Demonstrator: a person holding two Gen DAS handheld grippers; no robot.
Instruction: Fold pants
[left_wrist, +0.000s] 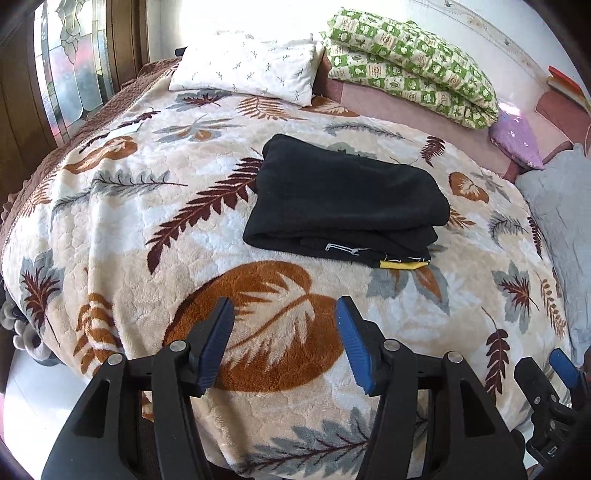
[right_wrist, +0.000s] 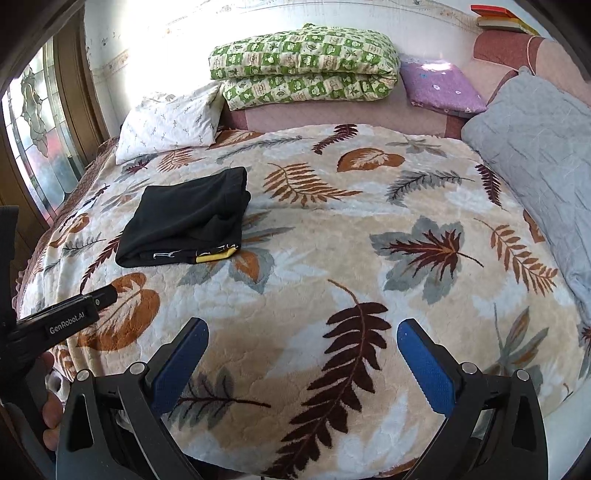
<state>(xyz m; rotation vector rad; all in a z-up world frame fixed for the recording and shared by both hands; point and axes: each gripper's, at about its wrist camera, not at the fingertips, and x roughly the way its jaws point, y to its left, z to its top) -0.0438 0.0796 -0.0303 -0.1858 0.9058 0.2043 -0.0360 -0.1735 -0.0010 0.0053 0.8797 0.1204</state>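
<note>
Pants (left_wrist: 343, 199) folded, on blanket (left_wrist: 184, 236), at 12 o'clock from left claw (left_wrist: 284, 343); long axis crosswise. Right claw (right_wrist: 303, 363) farther, pants at 11. Both claws wide open, empty.

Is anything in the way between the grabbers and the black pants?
No, nothing visible. Only bare blanket lies between the open left gripper and the folded pants. The right gripper, also open, has only blanket between it and the pants too.
</note>
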